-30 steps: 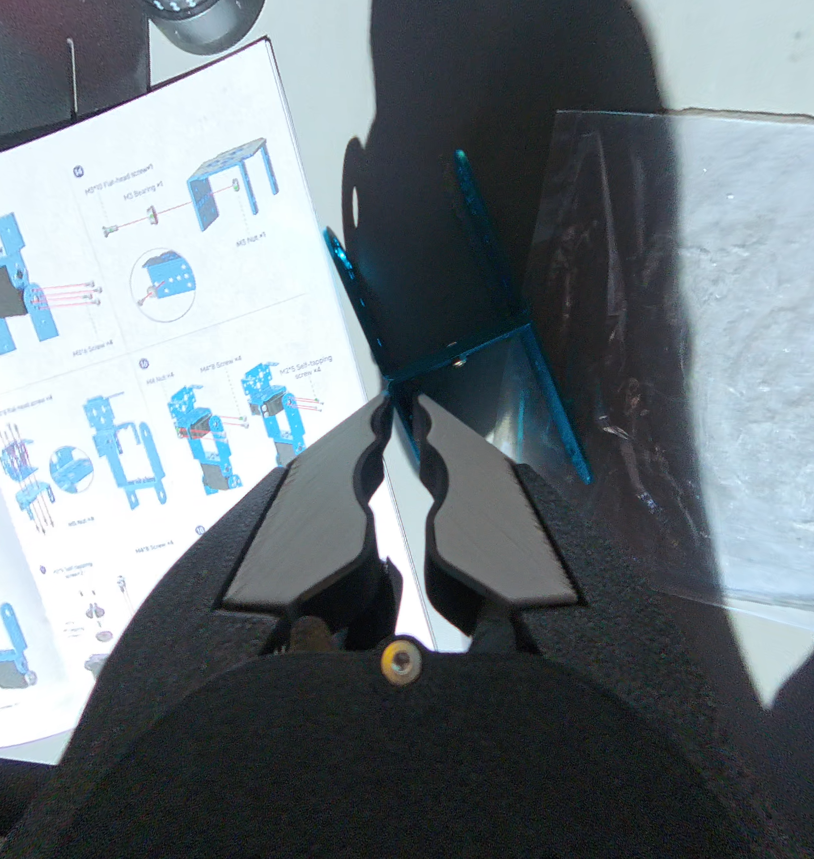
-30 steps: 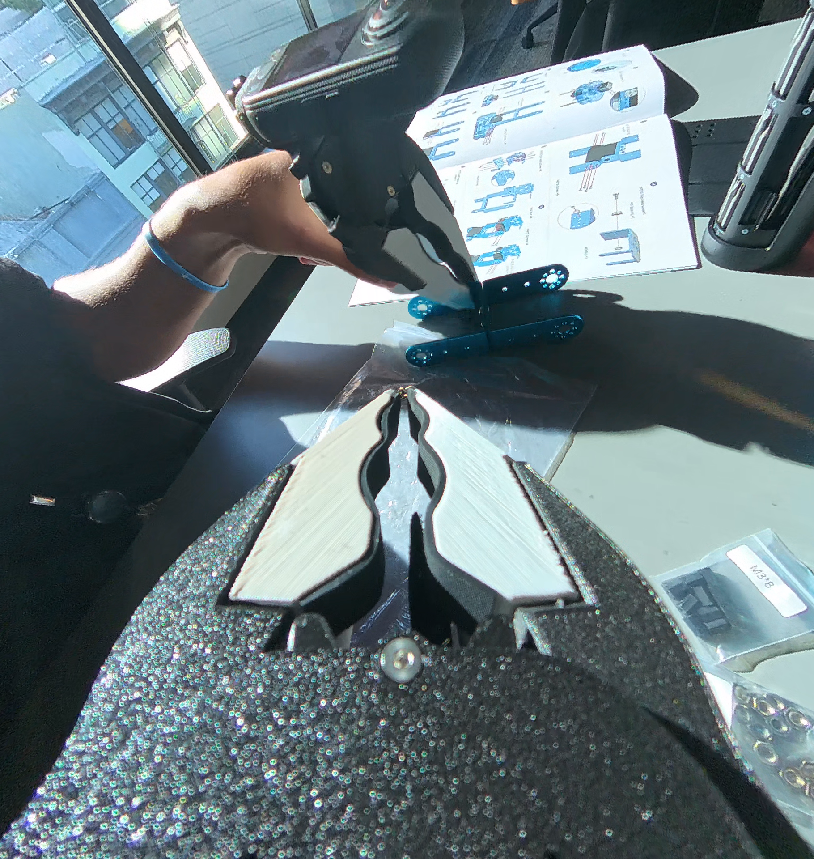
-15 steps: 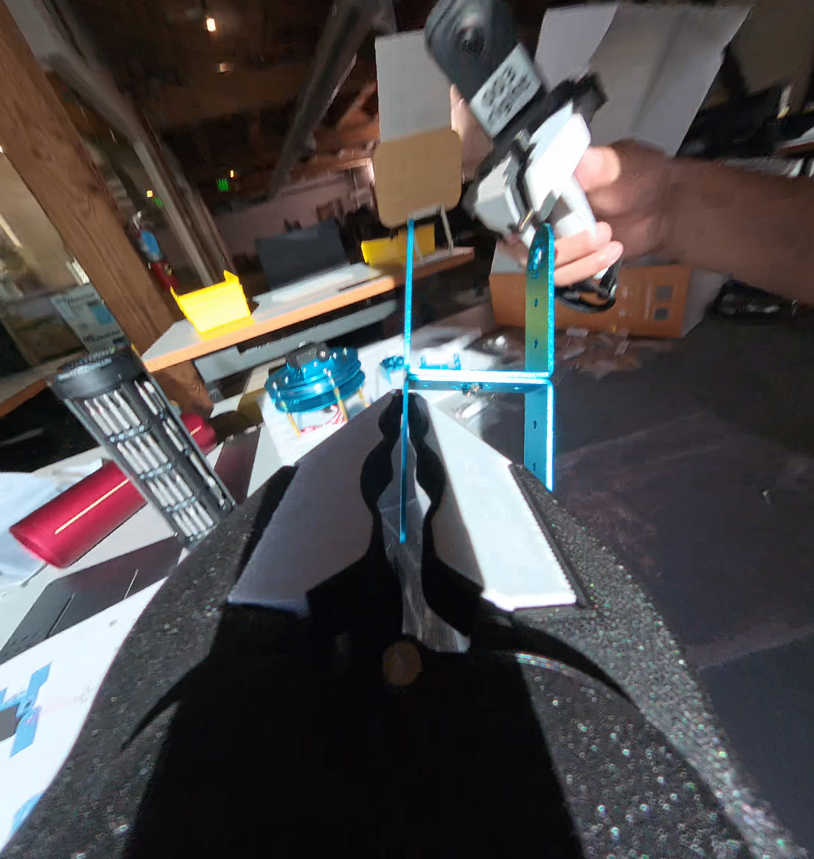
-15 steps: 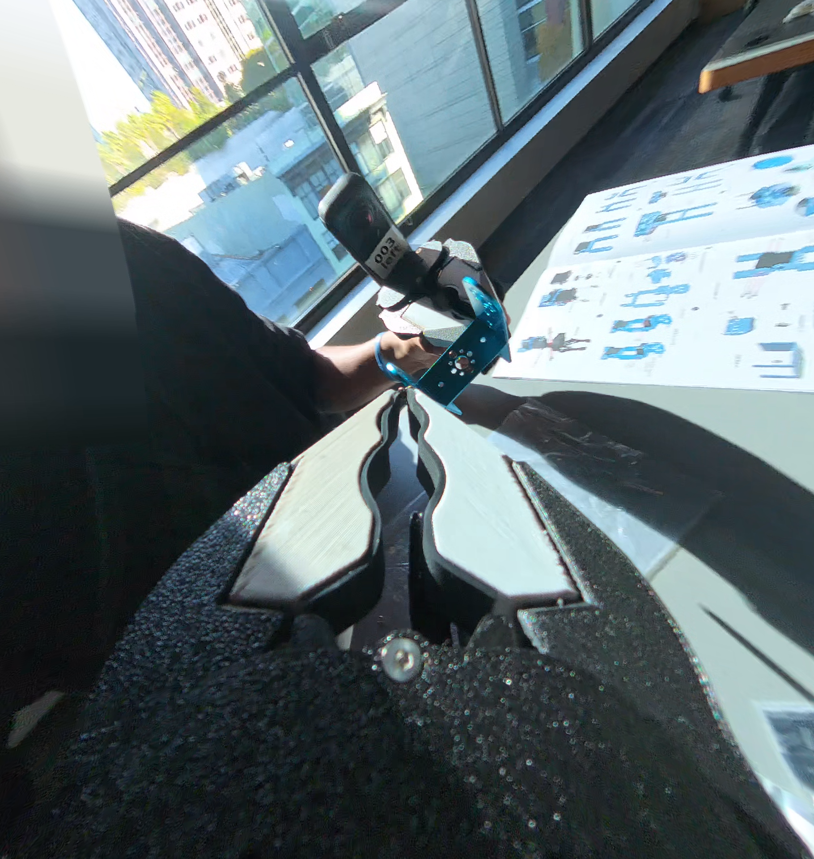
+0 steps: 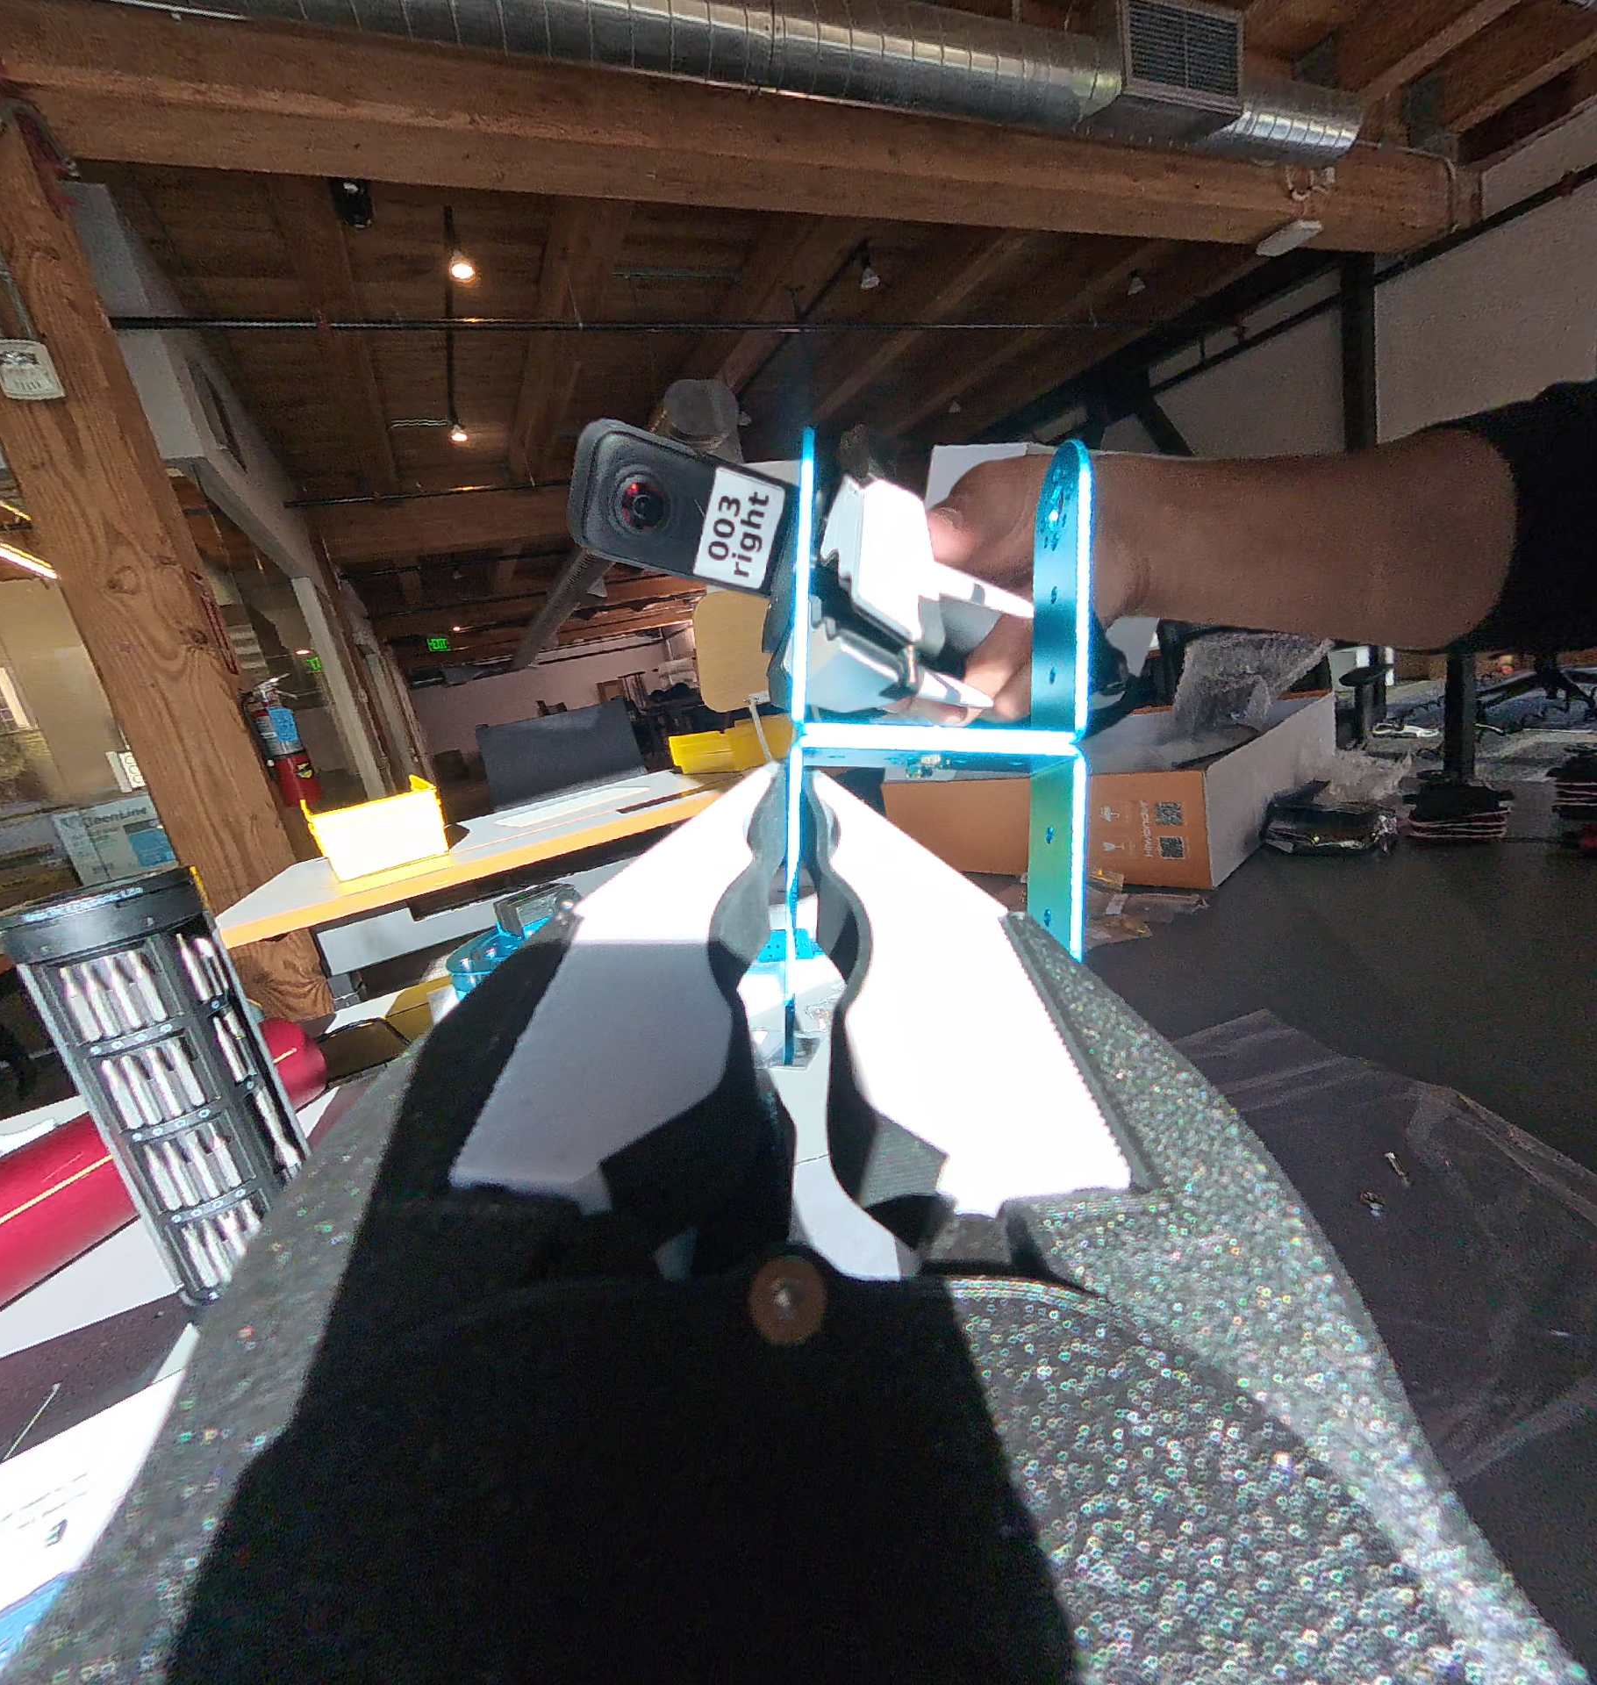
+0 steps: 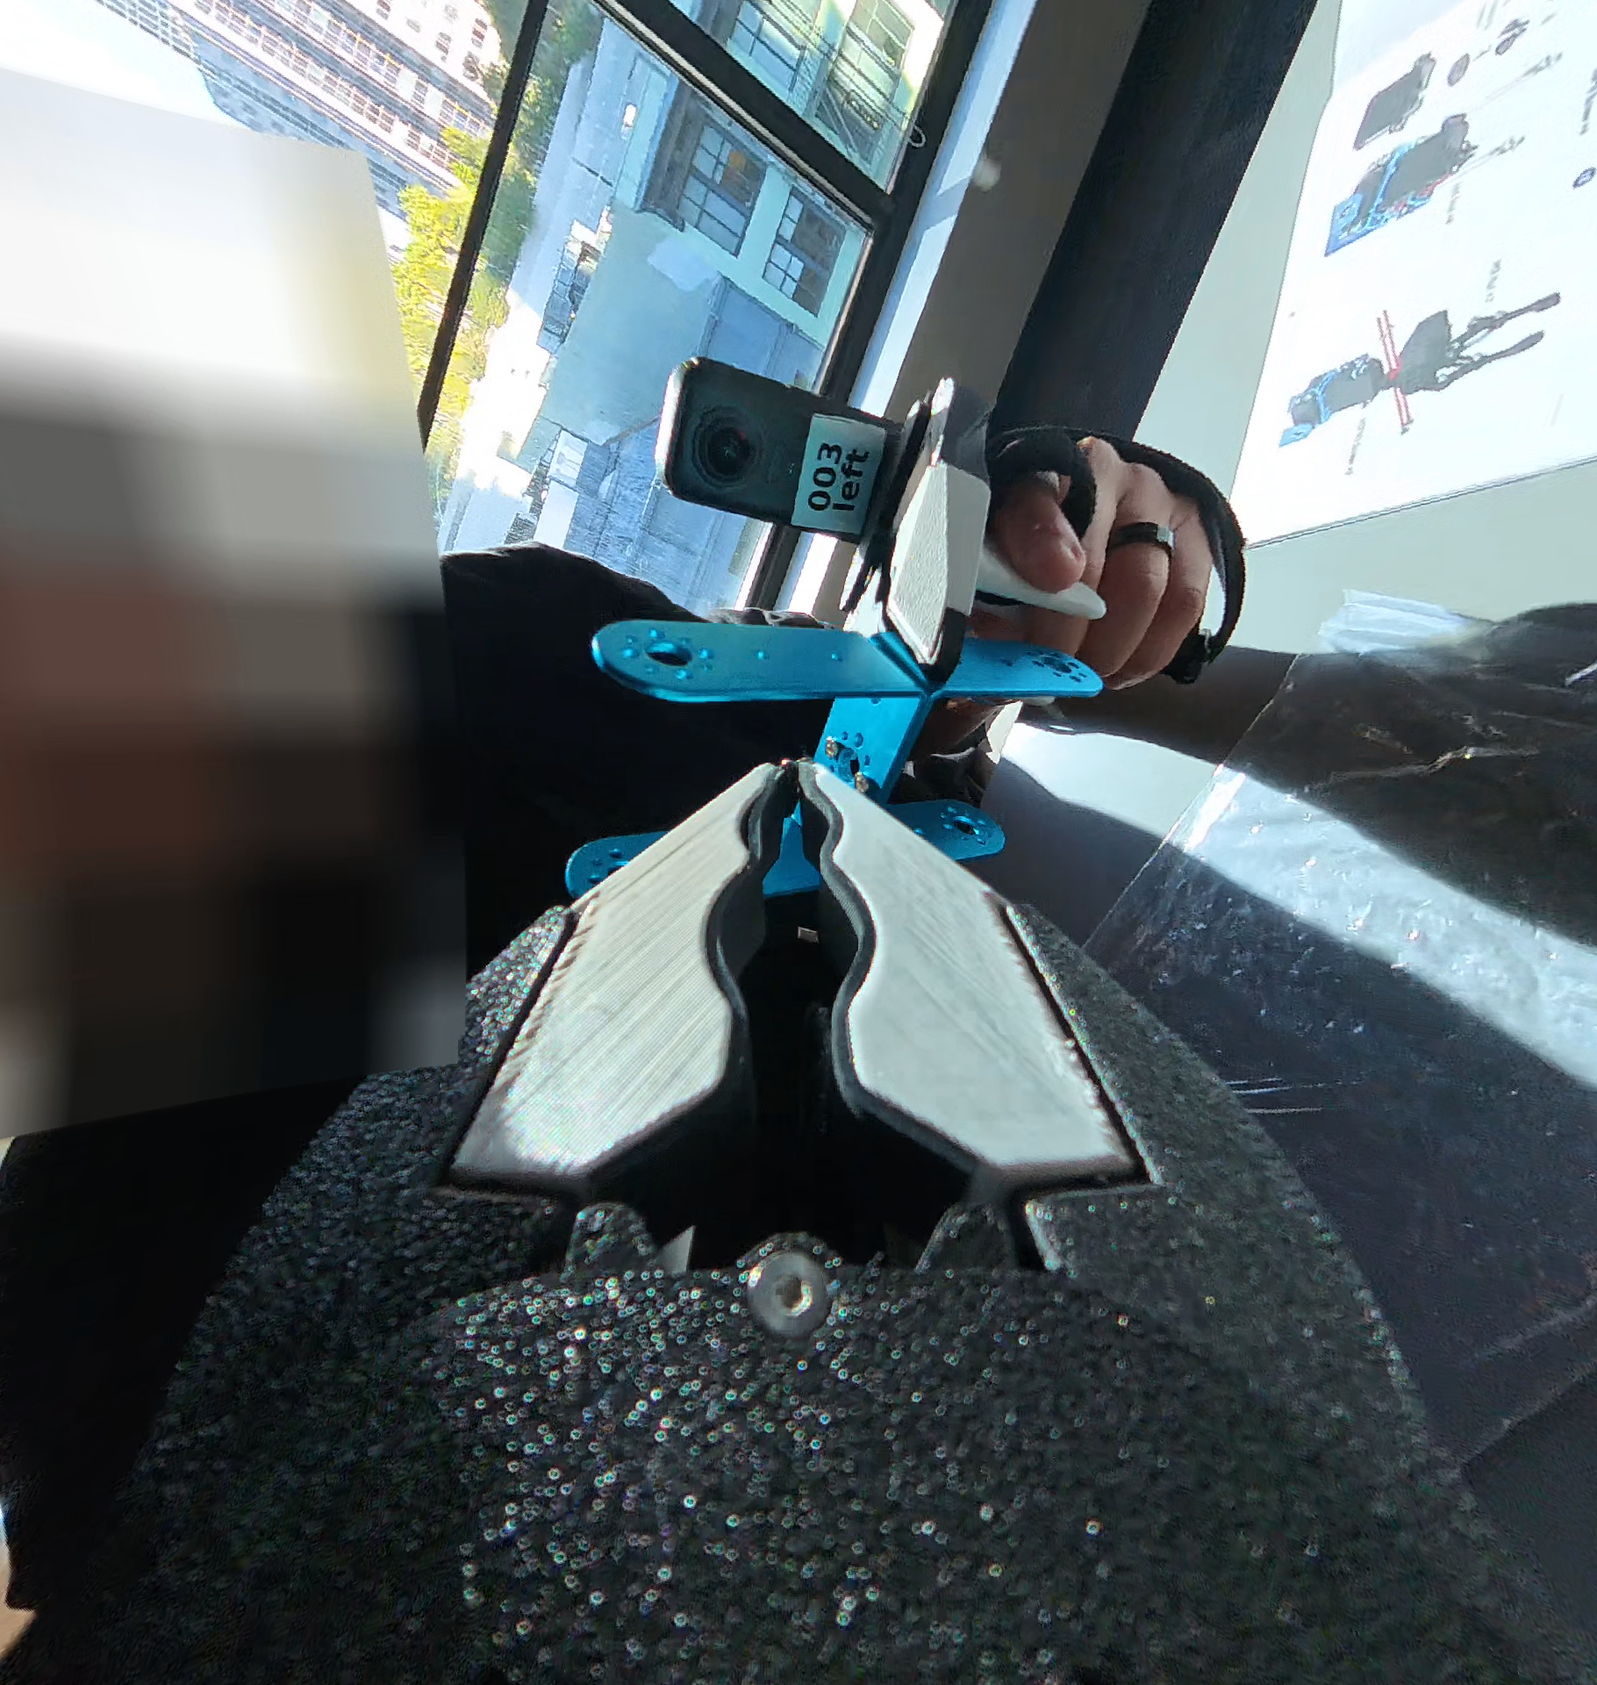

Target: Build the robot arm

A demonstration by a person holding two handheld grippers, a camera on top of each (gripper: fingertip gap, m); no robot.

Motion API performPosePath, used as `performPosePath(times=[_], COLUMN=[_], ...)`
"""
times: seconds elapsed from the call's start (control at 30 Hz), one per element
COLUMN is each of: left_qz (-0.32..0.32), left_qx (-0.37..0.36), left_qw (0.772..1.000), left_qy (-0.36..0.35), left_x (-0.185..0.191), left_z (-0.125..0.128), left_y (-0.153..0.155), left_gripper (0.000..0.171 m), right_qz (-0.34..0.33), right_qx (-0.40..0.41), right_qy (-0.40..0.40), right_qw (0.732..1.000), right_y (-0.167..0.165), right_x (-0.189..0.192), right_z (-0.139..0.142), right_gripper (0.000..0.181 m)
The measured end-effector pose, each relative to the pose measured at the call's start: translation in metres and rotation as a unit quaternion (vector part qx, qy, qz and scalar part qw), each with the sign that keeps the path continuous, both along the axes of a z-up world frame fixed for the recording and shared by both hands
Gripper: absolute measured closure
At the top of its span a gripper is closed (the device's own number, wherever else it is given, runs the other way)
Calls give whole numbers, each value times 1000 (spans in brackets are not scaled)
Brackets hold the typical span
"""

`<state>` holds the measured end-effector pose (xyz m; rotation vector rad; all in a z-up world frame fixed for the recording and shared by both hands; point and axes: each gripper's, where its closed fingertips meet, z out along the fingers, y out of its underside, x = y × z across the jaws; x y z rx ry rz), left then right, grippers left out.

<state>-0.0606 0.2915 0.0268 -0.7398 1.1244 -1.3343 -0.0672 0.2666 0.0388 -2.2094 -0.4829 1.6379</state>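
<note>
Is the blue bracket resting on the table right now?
No: in the left wrist view the blue bracket is up in the air, one of its plates pinched between the shut fingers of the left gripper.

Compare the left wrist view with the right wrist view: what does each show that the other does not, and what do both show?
Only the left wrist view shows the black cylindrical bit rack, the red tube, the yellow bin and the wooden ceiling beams.

Only the right wrist view shows the window, the illustrated instruction sheet and the clear plastic bag.

Both show the H-shaped blue metal bracket, clamped by the left gripper, with the right gripper shut beside it.
</note>
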Motion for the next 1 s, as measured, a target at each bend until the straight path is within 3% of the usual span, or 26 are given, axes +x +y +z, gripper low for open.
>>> performPosePath(times=[1.0], left_qz=[37], left_qx=[-14], left_qw=[999], left_qy=[18], left_x=[0], left_z=[-7], left_y=[17], left_gripper=[171], right_qz=[-14], right_qx=[-15], right_qy=[-146], right_qw=[989], right_y=[25], right_x=[-6], right_z=[-20], right_gripper=[179])
